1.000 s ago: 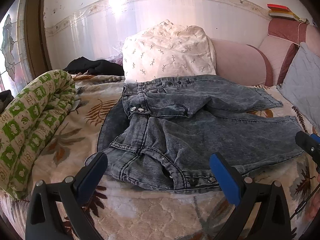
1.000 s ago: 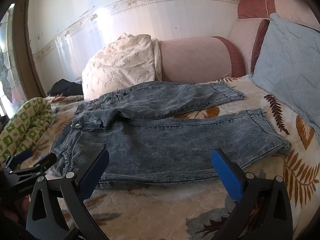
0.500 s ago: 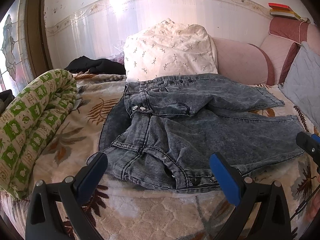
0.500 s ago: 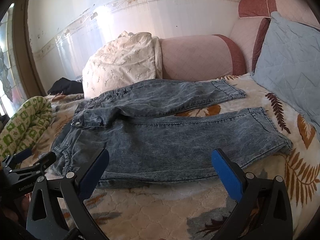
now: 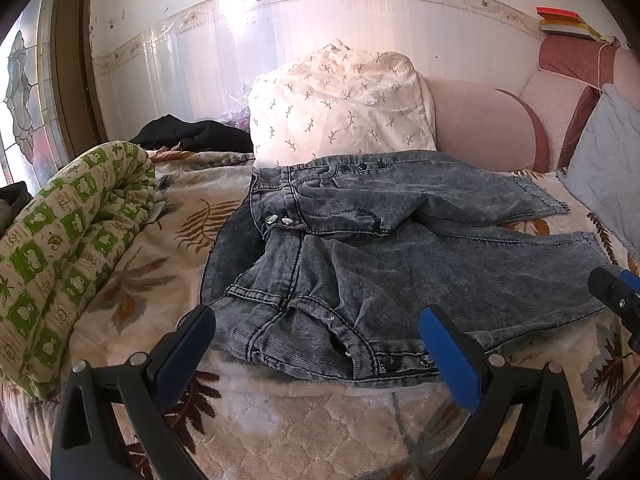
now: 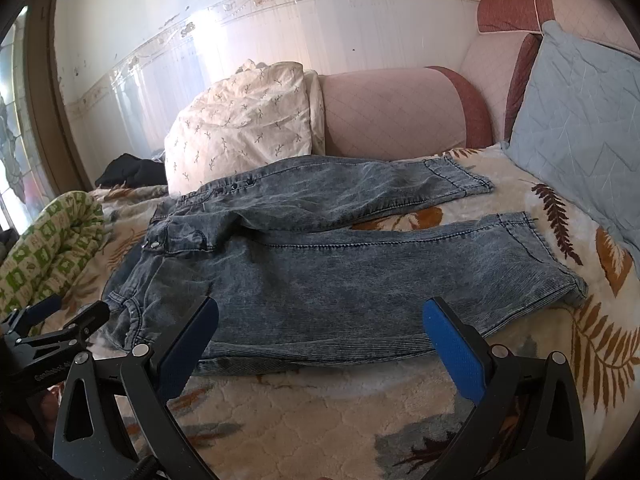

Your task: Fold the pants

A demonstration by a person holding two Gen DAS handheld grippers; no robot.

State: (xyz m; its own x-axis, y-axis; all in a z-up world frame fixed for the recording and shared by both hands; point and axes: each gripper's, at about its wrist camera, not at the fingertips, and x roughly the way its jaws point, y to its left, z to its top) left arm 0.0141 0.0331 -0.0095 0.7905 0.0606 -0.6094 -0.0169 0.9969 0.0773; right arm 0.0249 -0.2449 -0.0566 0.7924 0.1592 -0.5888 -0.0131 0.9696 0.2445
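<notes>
Pants [image 5: 400, 248] lie flat on the bed [image 5: 304, 412] before our spread, empty left hand-held gripper [image 5: 316, 340] and right hand-held gripper [image 6: 320, 340] (only its view shows both hems).

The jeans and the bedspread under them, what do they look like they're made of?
The jeans look like washed blue-grey denim: mottled fading, contrast stitching, metal snaps at the waistband, and a fine ribbed texture on the near leg. The bedspread looks like a soft, plush quilted fabric, cream with a brown leaf print and stitched scallop shapes; the fibre cannot be told.
</notes>
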